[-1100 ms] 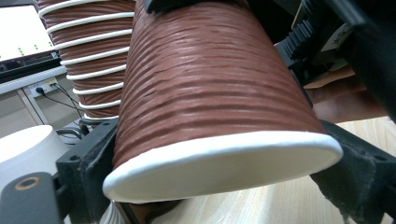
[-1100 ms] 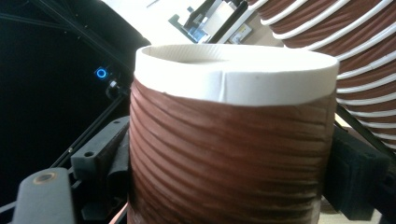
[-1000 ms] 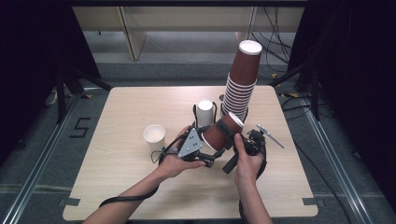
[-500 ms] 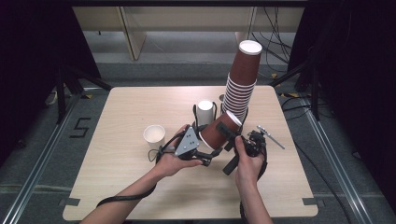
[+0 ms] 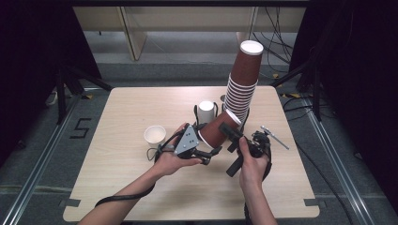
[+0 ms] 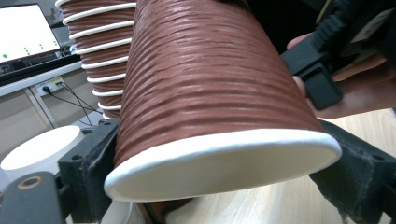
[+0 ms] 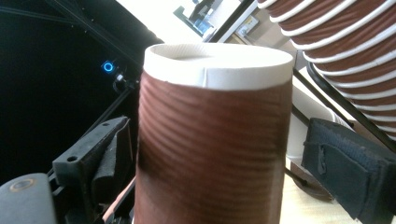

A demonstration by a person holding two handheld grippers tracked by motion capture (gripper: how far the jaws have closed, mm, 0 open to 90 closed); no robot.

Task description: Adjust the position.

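A brown ribbed paper cup [image 5: 217,130] hangs tilted above the table's middle, rim toward the person. My left gripper [image 5: 206,146] is shut on it near the white rim. In the left gripper view both jaws press the cup [image 6: 210,84] from either side. My right gripper [image 5: 231,147] straddles the cup's base end. Its jaws have just been closing a little after widening. In the right gripper view the cup [image 7: 210,140] stands between them with a gap on each side, so that gripper [image 7: 217,130] is open.
A tall leaning stack of brown cups [image 5: 241,84] rises just behind the hands. An upturned white cup [image 5: 205,111] stands beside its foot. An upright white cup [image 5: 154,134] sits left of the left hand. A metal tool [image 5: 274,137] lies at the right.
Hardly anything: both hands keep the tilted cup in the same spot in front of the stack.
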